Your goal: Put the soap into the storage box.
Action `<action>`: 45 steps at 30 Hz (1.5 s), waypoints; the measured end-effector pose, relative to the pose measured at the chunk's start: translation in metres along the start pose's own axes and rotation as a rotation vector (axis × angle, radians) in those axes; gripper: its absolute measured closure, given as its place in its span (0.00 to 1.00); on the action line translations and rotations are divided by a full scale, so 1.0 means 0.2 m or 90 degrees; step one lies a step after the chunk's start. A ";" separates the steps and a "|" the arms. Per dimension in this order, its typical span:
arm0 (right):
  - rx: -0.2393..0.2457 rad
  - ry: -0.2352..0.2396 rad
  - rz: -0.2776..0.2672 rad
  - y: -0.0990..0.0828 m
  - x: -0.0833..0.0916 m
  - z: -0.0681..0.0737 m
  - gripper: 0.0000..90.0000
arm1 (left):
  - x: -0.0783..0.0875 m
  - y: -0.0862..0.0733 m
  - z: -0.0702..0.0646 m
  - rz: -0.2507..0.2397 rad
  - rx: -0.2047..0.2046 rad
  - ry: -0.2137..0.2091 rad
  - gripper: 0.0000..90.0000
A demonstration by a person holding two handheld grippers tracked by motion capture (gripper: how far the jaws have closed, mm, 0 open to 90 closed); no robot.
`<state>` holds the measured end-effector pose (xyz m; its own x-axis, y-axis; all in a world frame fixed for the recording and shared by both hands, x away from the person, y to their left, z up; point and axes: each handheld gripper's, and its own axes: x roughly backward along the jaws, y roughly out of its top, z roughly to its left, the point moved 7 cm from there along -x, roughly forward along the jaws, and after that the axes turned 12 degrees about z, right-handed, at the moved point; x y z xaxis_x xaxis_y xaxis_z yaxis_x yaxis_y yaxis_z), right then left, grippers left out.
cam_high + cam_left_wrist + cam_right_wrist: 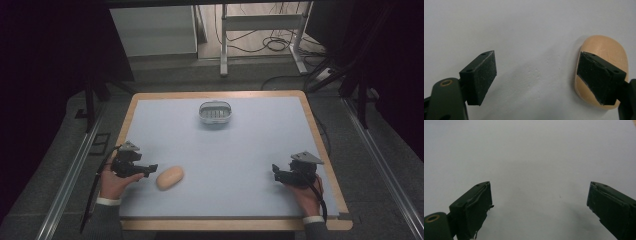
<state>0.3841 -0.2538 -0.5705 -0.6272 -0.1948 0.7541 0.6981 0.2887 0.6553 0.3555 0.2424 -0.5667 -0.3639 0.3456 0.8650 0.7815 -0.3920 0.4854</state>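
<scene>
Soap bar (pixel 169 177) lies near the table's (pixel 260 150) front-left corner, soap dish (pixel 215 112) by the far edge.
Left gripper (pixel 147 170), spread, sits just beside the bar, apparently to grasp it; right gripper (pixel 276 172) waits spread, empty.

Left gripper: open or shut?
Open. The left gripper has its jaws wide apart over bare mat, one jaw in front of the soap.

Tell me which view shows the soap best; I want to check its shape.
The high view: the whole soap lies unobstructed on the table, beside the left gripper. The left gripper view shows it closer, but one jaw covers part of it.
</scene>
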 end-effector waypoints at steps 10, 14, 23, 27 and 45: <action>0.011 0.001 -0.003 0.00 0.00 0.00 0.12 | 0.03 -0.01 0.00 -0.001 0.005 0.013 0.19; 0.019 -0.005 -0.012 0.00 0.01 0.01 0.12 | 0.04 -0.02 -0.01 0.000 0.003 0.013 0.20; -0.004 0.006 -0.025 0.00 0.02 -0.01 0.12 | 0.04 0.00 -0.01 0.003 -0.002 0.008 0.22; -0.007 0.005 -0.024 0.00 0.02 -0.01 0.12 | 0.02 0.02 -0.03 0.015 -0.016 0.008 0.22; -0.011 0.000 -0.027 0.00 0.02 -0.01 0.12 | 0.09 0.12 -0.18 0.032 -0.074 -0.028 0.21</action>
<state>0.3813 -0.2572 -0.5673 -0.6567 -0.2062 0.7254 0.6764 0.2643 0.6875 0.3504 0.2084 -0.5355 -0.3014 0.3584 0.8836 0.7335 -0.5049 0.4550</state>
